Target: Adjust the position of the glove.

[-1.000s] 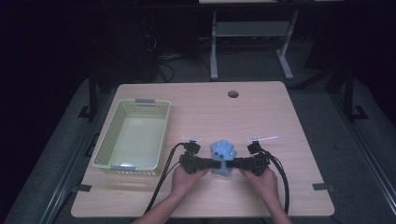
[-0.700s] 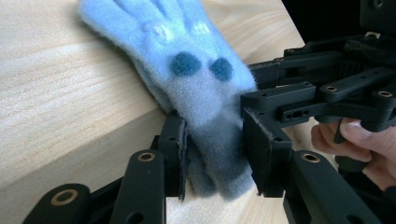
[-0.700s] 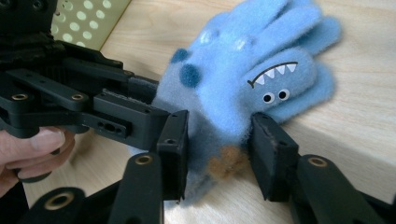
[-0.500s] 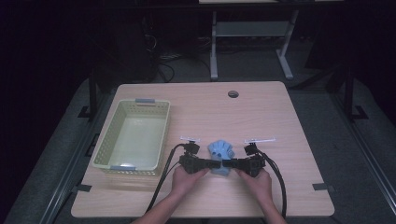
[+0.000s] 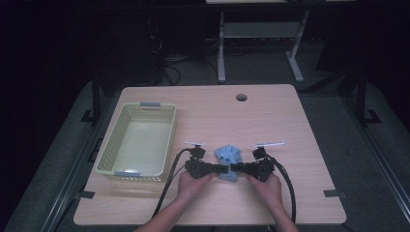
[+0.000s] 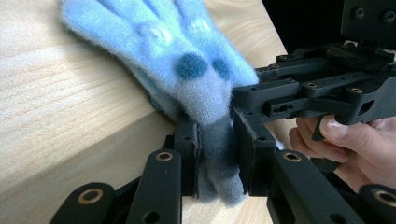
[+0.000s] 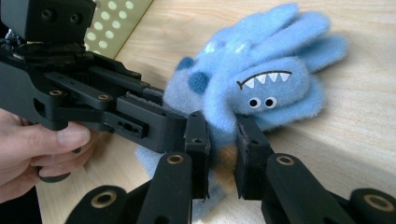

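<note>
A fluffy light-blue glove [image 5: 228,156] with dark blue spots and a toothy monster face [image 7: 268,88] lies on the wooden table [image 5: 270,116] near its front. My left gripper [image 5: 220,169] comes at it from the left and is shut on its cuff [image 6: 215,154]. My right gripper [image 5: 237,169] meets it from the right and pinches the same cuff end [image 7: 219,140]. The two grippers sit tip to tip, each held by a hand [image 5: 191,183]. In the left gripper view the right gripper's body [image 6: 327,88] shows close by.
A pale yellow-green plastic basket [image 5: 109,152] with nothing in it stands at the table's left. A round cable hole [image 5: 241,97] sits near the far edge. Black cables [image 5: 169,188] trail back from both grippers toward the front edge.
The glove and both grippers have drifted slightly toward the front edge. Both grips on the glove have stayed the same.
</note>
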The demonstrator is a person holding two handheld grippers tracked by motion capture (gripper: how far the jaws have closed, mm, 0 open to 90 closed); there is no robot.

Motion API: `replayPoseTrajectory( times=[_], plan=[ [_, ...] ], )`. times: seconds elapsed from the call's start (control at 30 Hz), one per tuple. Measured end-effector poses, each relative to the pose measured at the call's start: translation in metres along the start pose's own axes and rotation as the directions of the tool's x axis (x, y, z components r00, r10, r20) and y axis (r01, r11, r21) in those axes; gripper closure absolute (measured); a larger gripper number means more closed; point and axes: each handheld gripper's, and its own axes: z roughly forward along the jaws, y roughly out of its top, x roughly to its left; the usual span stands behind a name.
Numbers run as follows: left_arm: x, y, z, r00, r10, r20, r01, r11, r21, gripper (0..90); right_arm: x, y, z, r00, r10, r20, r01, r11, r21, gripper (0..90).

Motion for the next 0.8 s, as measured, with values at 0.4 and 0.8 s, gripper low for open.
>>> replayPoseTrajectory(
  times=[0.4,0.8],
  plan=[
    [-0.009,0.008,-0.009,0.9987,0.043,0.028,-0.042,0.9986,-0.031,71.9,0.008,0.009,-0.011,0.9998,-0.019,-0.004,0.018,1.0,-0.025,78.9],
    [-0.021,0.016,-0.023,0.9963,0.078,0.036,-0.076,0.9954,-0.059,71.9,0.024,0.022,-0.022,0.9981,-0.061,0.001,0.061,0.997,-0.04,79.0]
  ],
)
